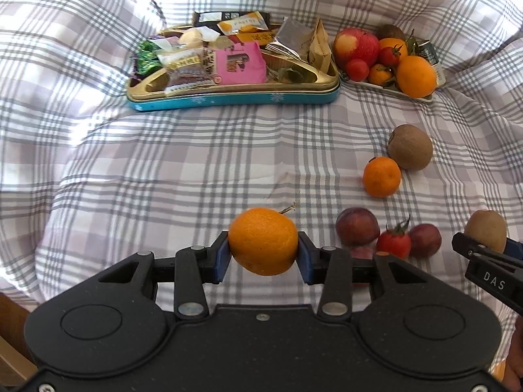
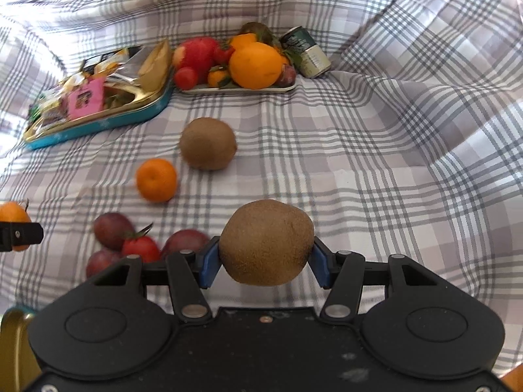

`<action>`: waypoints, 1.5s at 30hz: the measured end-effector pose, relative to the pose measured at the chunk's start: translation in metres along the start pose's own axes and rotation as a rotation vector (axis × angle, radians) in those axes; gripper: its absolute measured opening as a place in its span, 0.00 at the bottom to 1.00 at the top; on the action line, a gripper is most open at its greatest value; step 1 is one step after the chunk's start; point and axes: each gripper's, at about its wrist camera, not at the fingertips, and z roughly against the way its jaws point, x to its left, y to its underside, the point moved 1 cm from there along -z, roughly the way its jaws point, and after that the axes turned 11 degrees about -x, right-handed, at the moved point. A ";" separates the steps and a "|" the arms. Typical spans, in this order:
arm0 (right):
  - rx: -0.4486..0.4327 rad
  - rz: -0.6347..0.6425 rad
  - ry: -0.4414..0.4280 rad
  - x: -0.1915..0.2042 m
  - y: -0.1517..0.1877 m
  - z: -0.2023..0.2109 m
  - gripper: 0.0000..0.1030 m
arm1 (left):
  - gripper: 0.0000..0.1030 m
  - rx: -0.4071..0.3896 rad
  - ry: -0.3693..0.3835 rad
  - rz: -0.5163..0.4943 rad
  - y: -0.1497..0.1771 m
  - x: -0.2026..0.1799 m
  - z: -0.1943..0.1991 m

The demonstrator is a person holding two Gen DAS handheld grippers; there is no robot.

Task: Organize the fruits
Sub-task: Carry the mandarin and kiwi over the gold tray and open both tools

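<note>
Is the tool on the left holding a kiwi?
No, the left tool is clamped on an orange; the kiwi sits in the right tool.

- Your left wrist camera looks low and forward across the checked cloth [image 1: 196, 163], close over it, tray [image 1: 389, 85] upper right.
- Your right wrist camera faces likewise; both share the tray [image 2: 238, 90] and loose mandarin [image 2: 156, 180].

Left tongs [image 1: 263, 254] clamp mandarin [image 1: 263, 241] over plaid bedsheet [image 1: 163, 163]; right tongs [image 1: 483, 245] grip kiwi [image 1: 486, 229] at right edge.
</note>
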 end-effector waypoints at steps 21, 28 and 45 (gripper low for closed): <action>0.001 0.064 -0.134 0.039 0.045 0.087 0.56 | 0.49 -0.006 -0.019 -0.047 0.066 0.013 0.070; 0.020 0.068 -0.183 0.047 0.065 0.104 0.56 | 0.49 0.028 -0.040 -0.037 0.093 0.014 0.077; 0.028 0.079 -0.215 0.054 0.110 0.137 0.56 | 0.49 0.044 -0.075 0.028 0.138 0.016 0.091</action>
